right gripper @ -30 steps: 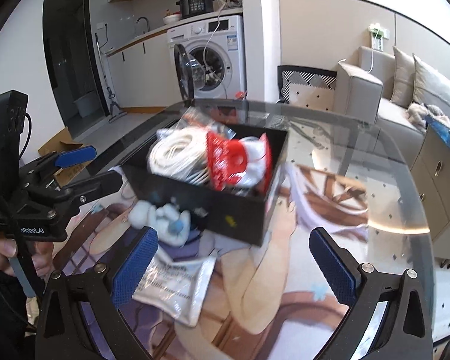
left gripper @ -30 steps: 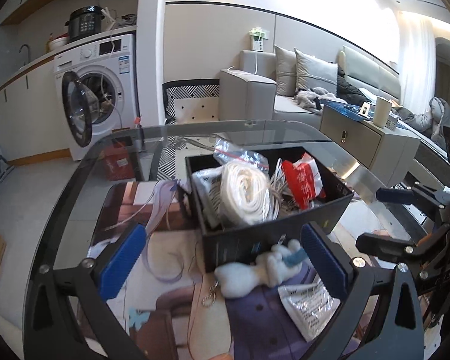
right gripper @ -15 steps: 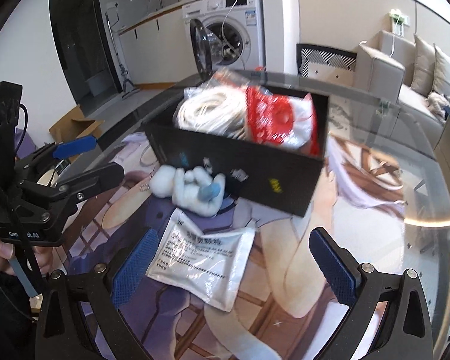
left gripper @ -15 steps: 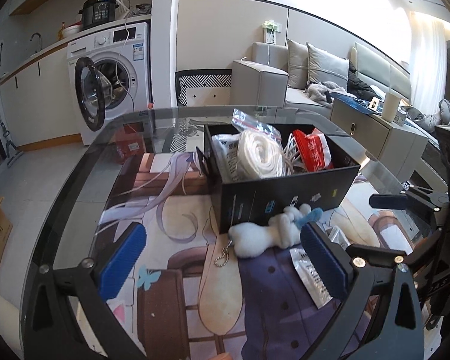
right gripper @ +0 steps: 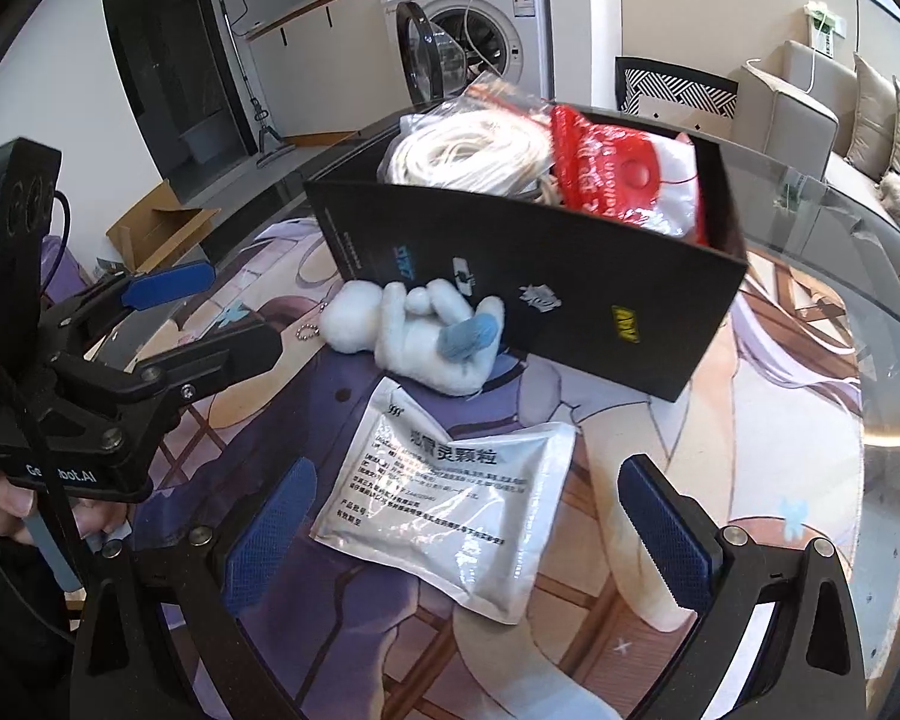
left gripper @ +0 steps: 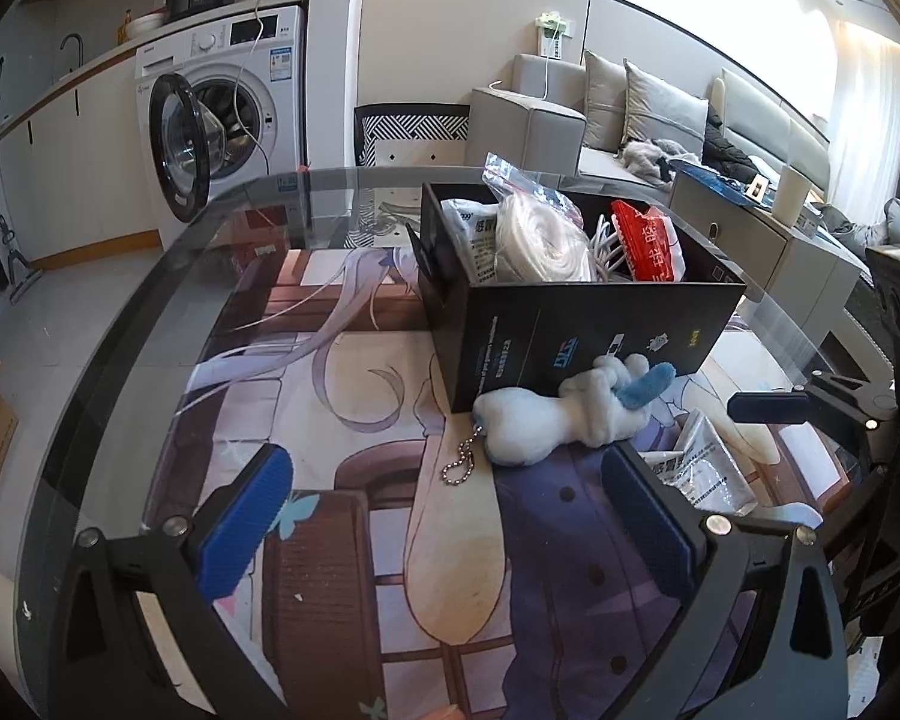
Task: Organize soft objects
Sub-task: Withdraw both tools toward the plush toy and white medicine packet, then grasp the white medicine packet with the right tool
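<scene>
A black box [left gripper: 576, 324] [right gripper: 534, 288] stands on the printed mat and holds a coil of white cord [left gripper: 540, 240] [right gripper: 468, 150], a red and white packet [left gripper: 648, 240] [right gripper: 618, 180] and other bags. A white plush toy with a blue tail and a bead chain [left gripper: 564, 414] [right gripper: 420, 336] lies against the box's front. A silver sachet [right gripper: 450, 492] [left gripper: 702, 468] lies flat just ahead of my right gripper [right gripper: 468, 528], which is open and empty. My left gripper [left gripper: 444, 510] is open and empty, short of the plush.
The glass table [left gripper: 150, 312] carries a printed anime mat [left gripper: 354, 420]. Its curved edge runs along the left. Beyond stand a washing machine [left gripper: 222, 120] with its door open, a sofa [left gripper: 630, 114] and a low cabinet [left gripper: 768, 240]. A cardboard box [right gripper: 156, 228] sits on the floor.
Both grippers have drawn back and down from the box. The plush and sachet now lie closer in front of them. Both stay open.
</scene>
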The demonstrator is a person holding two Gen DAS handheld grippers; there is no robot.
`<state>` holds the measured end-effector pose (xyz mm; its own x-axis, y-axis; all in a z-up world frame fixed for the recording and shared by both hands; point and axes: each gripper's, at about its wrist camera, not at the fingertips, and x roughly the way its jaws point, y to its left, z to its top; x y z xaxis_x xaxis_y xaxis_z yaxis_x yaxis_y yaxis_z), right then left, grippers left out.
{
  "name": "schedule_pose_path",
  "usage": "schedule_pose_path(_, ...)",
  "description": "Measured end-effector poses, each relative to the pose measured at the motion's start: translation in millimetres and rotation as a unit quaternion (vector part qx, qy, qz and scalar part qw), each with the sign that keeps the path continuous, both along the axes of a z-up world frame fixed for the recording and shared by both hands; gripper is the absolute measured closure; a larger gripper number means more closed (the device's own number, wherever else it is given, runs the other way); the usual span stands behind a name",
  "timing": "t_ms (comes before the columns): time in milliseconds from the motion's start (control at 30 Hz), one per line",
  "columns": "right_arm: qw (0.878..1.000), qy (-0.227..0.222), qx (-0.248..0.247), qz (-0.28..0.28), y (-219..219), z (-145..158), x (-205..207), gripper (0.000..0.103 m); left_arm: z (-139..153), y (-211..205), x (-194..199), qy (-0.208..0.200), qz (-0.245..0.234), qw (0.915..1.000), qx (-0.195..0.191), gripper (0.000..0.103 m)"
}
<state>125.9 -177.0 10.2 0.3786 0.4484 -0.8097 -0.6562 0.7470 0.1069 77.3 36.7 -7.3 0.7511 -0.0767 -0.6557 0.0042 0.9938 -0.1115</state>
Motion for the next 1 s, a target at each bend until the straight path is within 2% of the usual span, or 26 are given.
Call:
schedule_pose_path(200,1.0,0.002,-0.011,0.008,12,-8,-2,0.001,0,1,0,0.002,-0.003,1.0,-0.003,0.0)
schedule_pose_path(467,0.999,-0.019,-0.046,0.001,20,-15,-2,0.001,-2,3,1,0.004,-0.002,1.0,-0.007,0.0)
schedule_pose_path(1000,0.998,-0.023,-0.055,-0.014,14,-15,0,0.001,-5,1,2,0.007,-0.006,1.0,-0.002,0.0)
